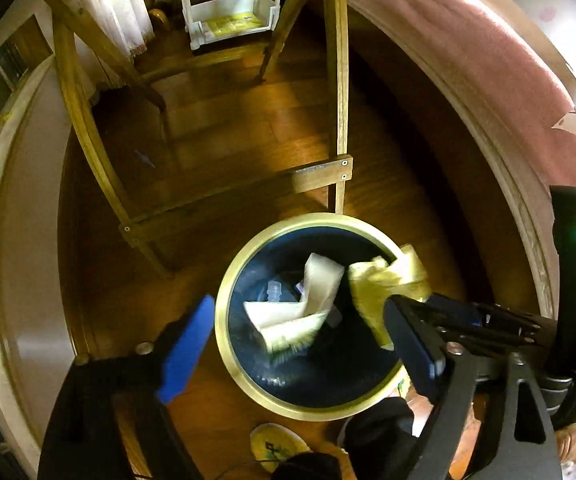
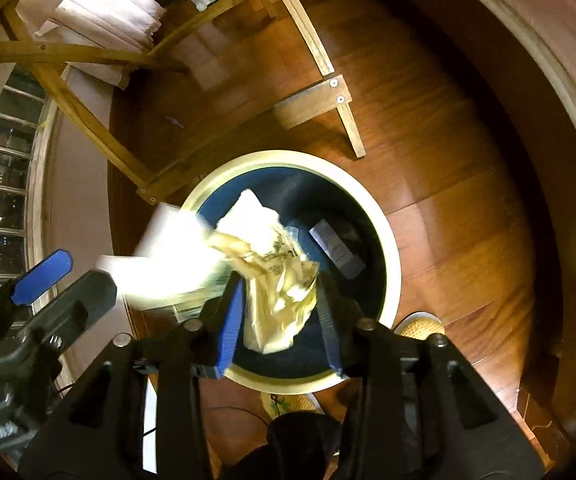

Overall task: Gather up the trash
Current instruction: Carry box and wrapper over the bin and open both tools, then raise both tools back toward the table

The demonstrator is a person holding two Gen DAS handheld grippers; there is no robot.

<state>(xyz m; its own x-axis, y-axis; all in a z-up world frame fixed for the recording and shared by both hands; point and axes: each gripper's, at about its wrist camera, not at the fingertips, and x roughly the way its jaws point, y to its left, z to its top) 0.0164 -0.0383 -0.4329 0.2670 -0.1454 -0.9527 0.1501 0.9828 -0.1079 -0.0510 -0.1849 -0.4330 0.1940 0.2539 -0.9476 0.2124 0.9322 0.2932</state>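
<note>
Both scraps at the bin, drop nearly done

Left wrist view: left gripper (image 1: 300,328) spread wide, white paper (image 1: 300,308) loose inside the waste bin (image 1: 224,344). Right wrist view: right gripper (image 2: 280,312) half-spread around the crumpled yellowish wrapper (image 2: 284,280) above the bin's mouth; grip uncertain.

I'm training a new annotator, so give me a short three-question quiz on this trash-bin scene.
1. True or false: the left tool grips the white paper.
2. The trash bin stands on: A wooden floor, B table, C chair.
3. Fill in: between the right tool's fingers sits ___.
Key: 1 false; 2 A; 3 crumpled paper.
</note>
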